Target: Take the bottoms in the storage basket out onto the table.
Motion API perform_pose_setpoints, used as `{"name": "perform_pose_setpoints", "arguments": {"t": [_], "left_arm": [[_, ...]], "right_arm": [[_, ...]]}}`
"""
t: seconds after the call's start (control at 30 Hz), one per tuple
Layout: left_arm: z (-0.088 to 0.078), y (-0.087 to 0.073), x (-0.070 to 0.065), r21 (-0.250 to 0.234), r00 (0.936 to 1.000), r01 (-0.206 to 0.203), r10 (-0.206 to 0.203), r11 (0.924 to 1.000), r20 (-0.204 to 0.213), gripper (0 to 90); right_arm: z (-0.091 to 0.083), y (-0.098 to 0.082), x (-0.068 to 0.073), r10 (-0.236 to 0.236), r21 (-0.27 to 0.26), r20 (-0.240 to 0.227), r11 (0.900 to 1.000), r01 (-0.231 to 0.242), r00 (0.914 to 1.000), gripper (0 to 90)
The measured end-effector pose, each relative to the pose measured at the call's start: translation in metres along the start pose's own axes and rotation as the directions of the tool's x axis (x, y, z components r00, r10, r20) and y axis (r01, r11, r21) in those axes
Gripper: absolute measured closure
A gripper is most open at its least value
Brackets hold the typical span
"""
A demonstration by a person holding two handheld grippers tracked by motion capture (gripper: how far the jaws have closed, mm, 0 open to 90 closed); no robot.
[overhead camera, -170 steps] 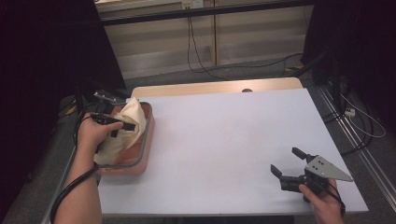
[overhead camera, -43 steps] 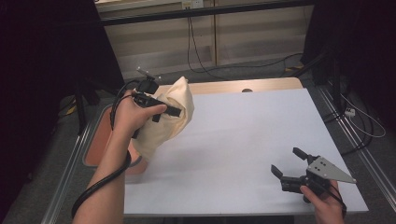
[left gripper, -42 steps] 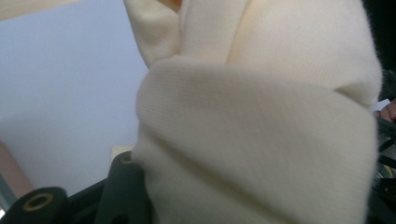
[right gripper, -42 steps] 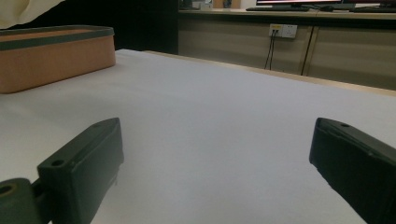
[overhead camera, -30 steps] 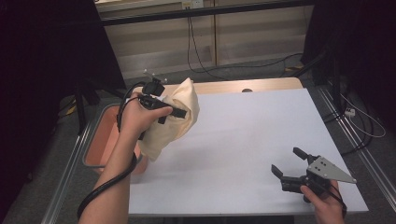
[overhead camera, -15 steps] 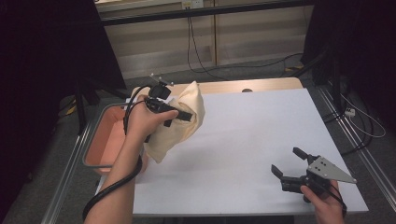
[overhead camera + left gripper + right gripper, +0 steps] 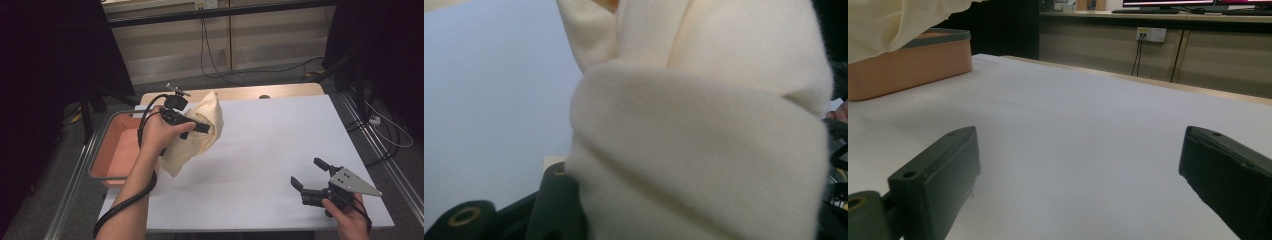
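Cloth (image 7: 200,132) hangs clamped in left gripper (image 7: 199,127); right gripper (image 7: 306,186) gapes empty, its view showing monitors.

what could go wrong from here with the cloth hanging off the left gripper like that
The cream cloth hangs bunched from the left gripper, above the white table; a shallow pinch might slip and drop it. Its low corner hangs near the tray rim and may catch there. The left gripper view is filled with cloth, so placing would be partly blind.
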State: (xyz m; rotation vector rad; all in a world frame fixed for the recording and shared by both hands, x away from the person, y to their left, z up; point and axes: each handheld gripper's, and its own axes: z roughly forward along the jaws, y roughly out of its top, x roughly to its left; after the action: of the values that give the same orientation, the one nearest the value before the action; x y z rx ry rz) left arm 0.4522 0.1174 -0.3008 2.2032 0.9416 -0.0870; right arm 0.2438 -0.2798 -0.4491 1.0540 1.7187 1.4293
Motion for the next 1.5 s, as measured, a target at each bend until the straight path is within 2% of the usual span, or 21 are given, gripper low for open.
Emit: {"name": "perform_pose_setpoints", "arguments": {"t": [0.6,0.83,1.1,1.17,1.5], "left_arm": [[0.015,-0.013,0.004,-0.013,1.0000,0.003,-0.003,0.9999,0.002,51.3],[0.020,-0.017,0.003,-0.012,0.9999,-0.009,0.009,0.9999,0.008,51.1],[0.027,-0.022,0.003,-0.019,0.9999,-0.014,0.014,0.9997,-0.005,50.9],[0.029,-0.023,0.003,-0.030,1.0000,-0.002,0.002,0.9995,-0.003,50.9],[0.035,-0.029,0.005,-0.028,0.9999,-0.012,0.012,0.9995,-0.009,50.7]], "right_arm": [[0.000,0.000,0.001,0.001,0.000,-0.001,1.000,-0.001,1.0000,2.9],[0.000,0.000,0.000,0.000,0.000,0.002,1.000,0.000,1.0000,2.9],[0.000,0.000,0.001,0.000,-0.002,-0.003,1.000,0.000,1.0000,2.9],[0.000,0.000,0.001,0.000,-0.003,-0.002,1.000,0.000,1.0000,2.9],[0.000,0.000,0.001,-0.001,-0.003,-0.005,1.000,0.001,1.0000,2.9]]}}
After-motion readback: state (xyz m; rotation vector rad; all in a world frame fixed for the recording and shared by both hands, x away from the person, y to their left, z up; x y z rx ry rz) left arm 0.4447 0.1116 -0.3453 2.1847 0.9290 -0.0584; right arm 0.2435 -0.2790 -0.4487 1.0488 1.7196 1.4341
